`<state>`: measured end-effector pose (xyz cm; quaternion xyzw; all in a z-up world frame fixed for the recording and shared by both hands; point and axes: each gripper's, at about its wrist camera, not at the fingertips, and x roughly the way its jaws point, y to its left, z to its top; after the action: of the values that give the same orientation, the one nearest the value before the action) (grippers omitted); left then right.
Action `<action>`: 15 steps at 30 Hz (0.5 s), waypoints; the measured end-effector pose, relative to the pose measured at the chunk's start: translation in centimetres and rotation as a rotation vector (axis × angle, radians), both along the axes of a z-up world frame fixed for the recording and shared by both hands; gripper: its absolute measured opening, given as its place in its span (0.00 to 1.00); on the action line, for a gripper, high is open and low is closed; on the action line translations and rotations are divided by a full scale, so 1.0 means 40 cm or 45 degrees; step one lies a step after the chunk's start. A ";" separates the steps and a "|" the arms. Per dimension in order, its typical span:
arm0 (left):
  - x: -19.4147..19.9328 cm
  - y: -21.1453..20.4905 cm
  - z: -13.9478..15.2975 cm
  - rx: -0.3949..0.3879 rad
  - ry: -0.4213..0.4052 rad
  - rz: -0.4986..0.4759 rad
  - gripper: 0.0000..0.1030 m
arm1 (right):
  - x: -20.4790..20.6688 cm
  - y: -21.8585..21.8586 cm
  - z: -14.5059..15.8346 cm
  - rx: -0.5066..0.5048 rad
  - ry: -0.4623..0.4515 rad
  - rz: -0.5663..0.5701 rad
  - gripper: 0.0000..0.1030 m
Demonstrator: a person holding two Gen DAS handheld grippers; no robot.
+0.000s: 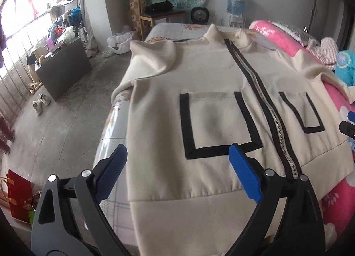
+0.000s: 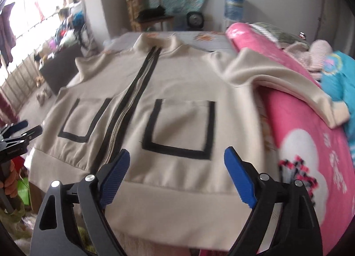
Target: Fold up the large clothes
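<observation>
Cream fleece is what you have before you: the jacket [image 1: 199, 92] lies face up and spread flat on the bed [image 1: 115, 140], zipper [image 1: 275, 118] closed down the middle, collar at the far end and the wide hem band nearest to you, so I judge that it is laid out ready and that no fold is made yet. On the left side, its left sleeve [image 1: 153, 56] is already bent in over the shoulder, which keeps it from hanging off the bed edge. Your left gripper [image 1: 177, 167] hovers over the hem near the left pocket [image 1: 217, 123], its blue fingers [image 1: 243, 175] wide apart and holding nothing; I think this position lets you take the hem or the side next. Your right gripper [image 2: 177, 167] hangs in the same way above the hem under the right pocket [image 2: 184, 123], also spread open and empty. Further to the right, the right sleeve [image 2: 288, 85] lies draped up on a pink quilt [image 2: 310, 145], so it must be brought in before the body can fold cleanly. The bed carries a pale flowered sheet. Around it, you have a barred window [image 1: 20, 41] and a dark cabinet [image 1: 64, 67] at the left, a wooden chair [image 1: 155, 10] and a small fan [image 1: 199, 14] at the far wall, and a bare concrete floor [image 1: 66, 118].
</observation>
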<state>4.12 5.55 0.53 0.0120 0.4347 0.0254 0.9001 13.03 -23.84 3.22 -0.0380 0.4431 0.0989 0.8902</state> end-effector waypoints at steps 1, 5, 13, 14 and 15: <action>0.023 -0.013 -0.021 0.008 0.029 -0.016 0.87 | 0.030 0.029 -0.026 -0.012 0.033 0.026 0.86; 0.095 -0.043 -0.105 0.062 0.175 -0.024 0.87 | 0.092 0.097 -0.105 -0.047 0.137 0.047 0.86; 0.109 -0.008 -0.146 -0.059 0.268 -0.023 0.93 | 0.112 0.111 -0.199 -0.096 0.222 0.017 0.94; 0.108 -0.011 -0.147 -0.045 0.272 -0.043 0.94 | 0.109 0.108 -0.199 -0.093 0.212 0.022 0.94; 0.108 -0.015 -0.147 -0.037 0.276 -0.052 0.94 | 0.105 0.107 -0.200 -0.094 0.205 0.029 0.94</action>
<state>8.43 4.96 -5.37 0.0105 0.5294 -0.0009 0.8483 17.24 -19.57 -4.80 -0.0679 0.5160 0.0955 0.8485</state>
